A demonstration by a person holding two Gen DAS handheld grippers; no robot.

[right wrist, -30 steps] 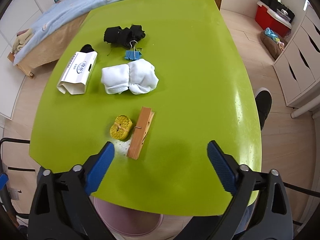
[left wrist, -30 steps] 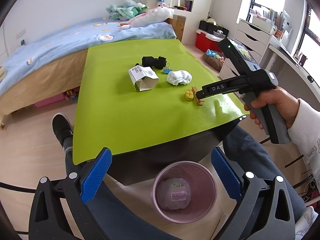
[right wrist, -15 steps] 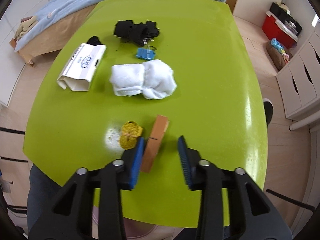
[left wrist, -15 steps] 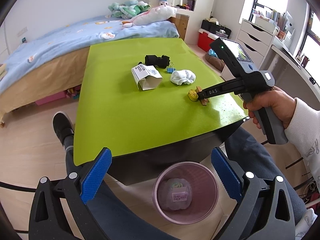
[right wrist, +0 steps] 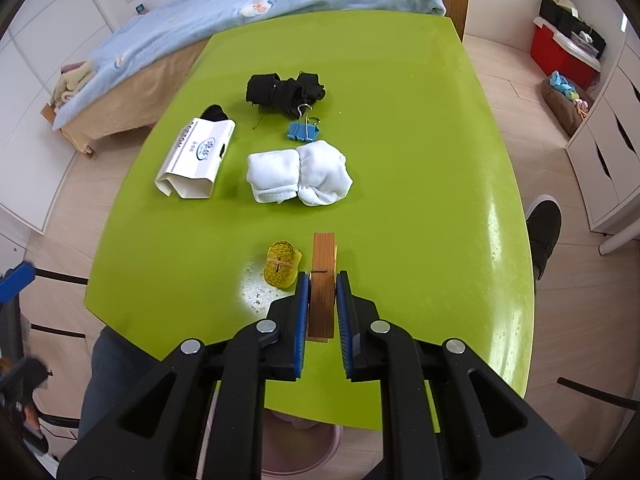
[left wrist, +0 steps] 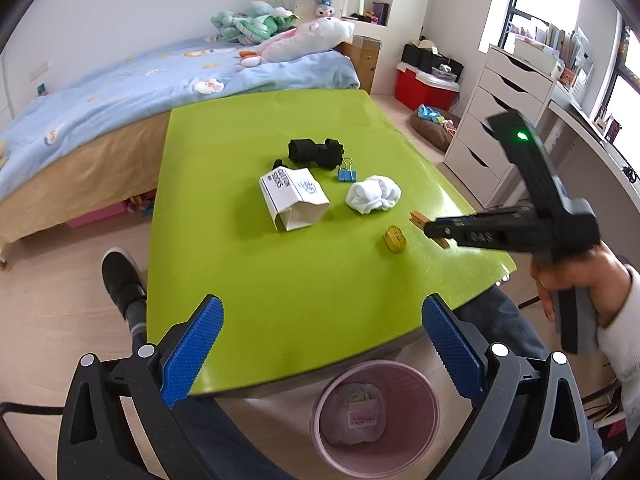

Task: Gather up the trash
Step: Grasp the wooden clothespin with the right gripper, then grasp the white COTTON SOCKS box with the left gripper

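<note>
My right gripper (right wrist: 322,286) is shut on a wooden clothespin (right wrist: 323,264) that lies on the green table (right wrist: 420,160) near its front edge; it also shows in the left wrist view (left wrist: 434,231), with the clothespin's end (left wrist: 418,218) sticking out. A yellow rolled tape measure (right wrist: 281,267) lies just left of the clothespin. My left gripper (left wrist: 322,344) is open and empty, above the table's near edge. A pink trash bin (left wrist: 376,412) with crumpled trash inside stands on the floor below it.
On the table lie a white sock box (right wrist: 196,158), a white sock bundle (right wrist: 300,178), a blue binder clip (right wrist: 304,131) and black socks (right wrist: 284,90). A bed (left wrist: 120,92) stands behind, white drawers (left wrist: 504,136) at the right.
My right gripper has gone forward and down and closed its jaws around the wooden clothespin. My left gripper has risen a little, staying open.
</note>
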